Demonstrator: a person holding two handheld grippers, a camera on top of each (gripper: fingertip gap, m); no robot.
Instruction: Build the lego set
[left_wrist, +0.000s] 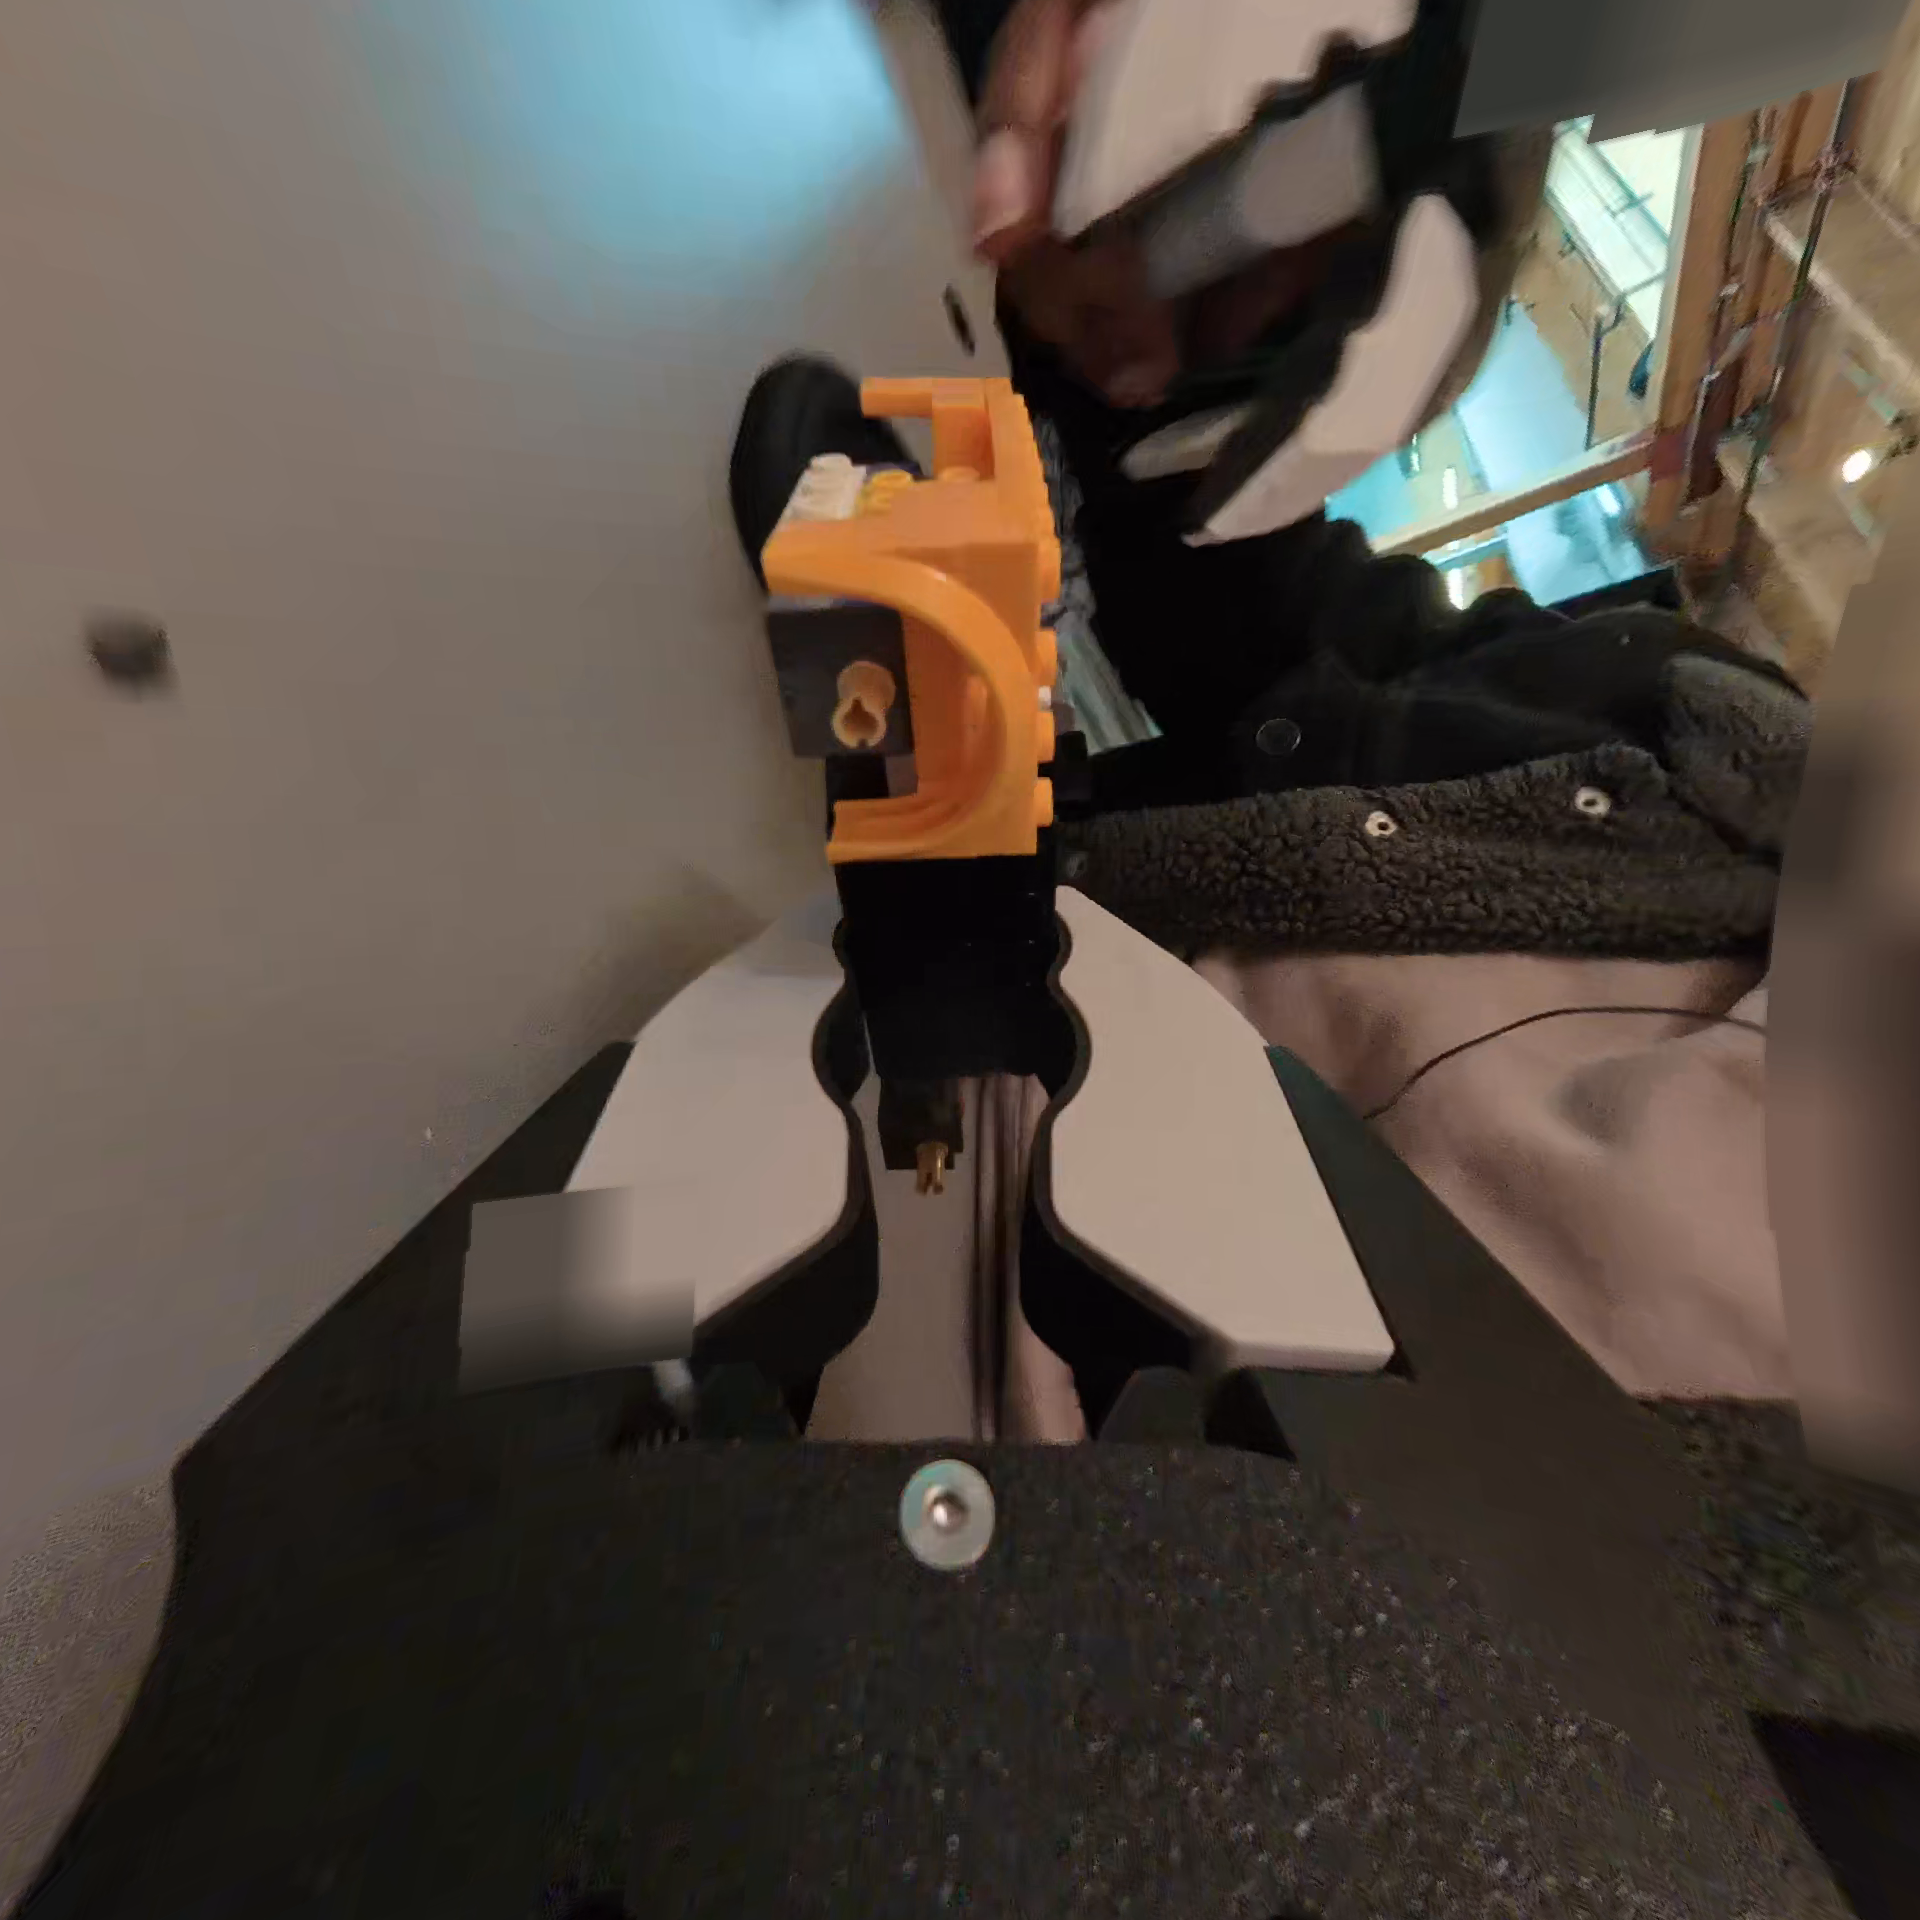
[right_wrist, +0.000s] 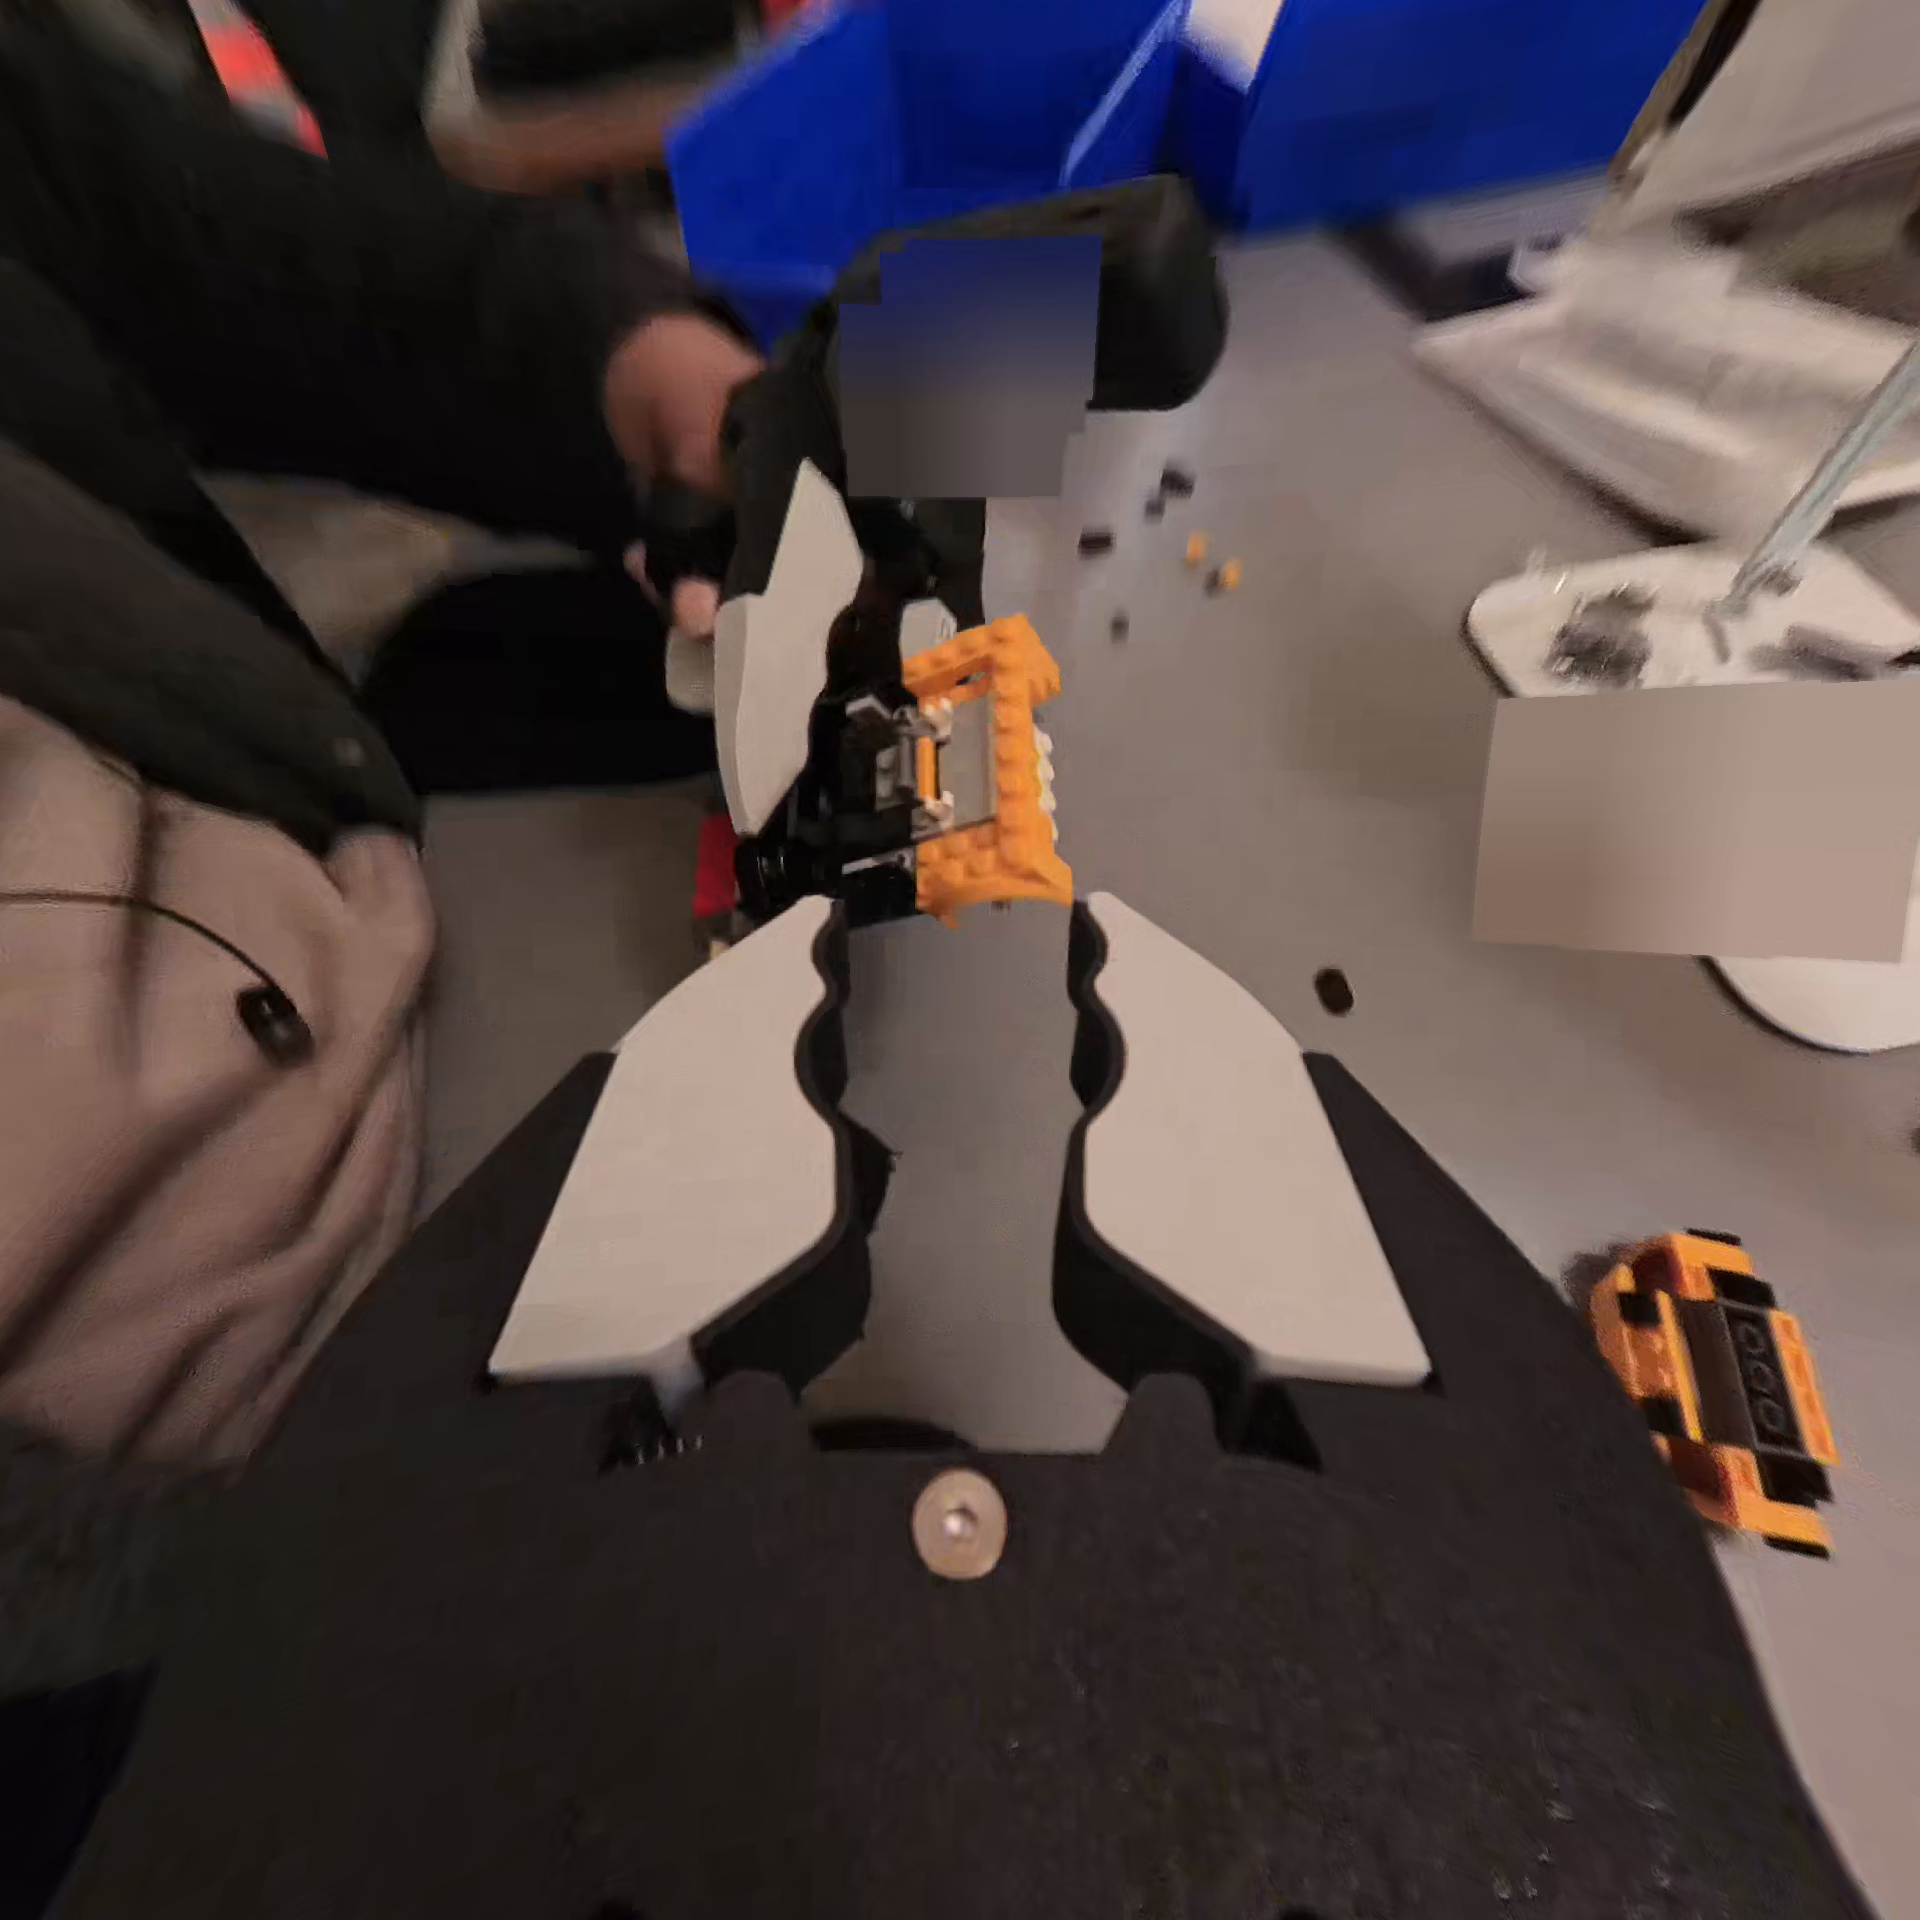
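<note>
Left wrist view shows left tongs (left_wrist: 951, 935) clamped on orange lego assembly (left_wrist: 925, 623) above desk (right_wrist: 1351, 831); right tongs (right_wrist: 951, 935) stand open, empty.

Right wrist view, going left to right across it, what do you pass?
Person's beige jacket → orange and black lego chassis held by the left gripper → small orange and black lego car on the grey table.
</note>
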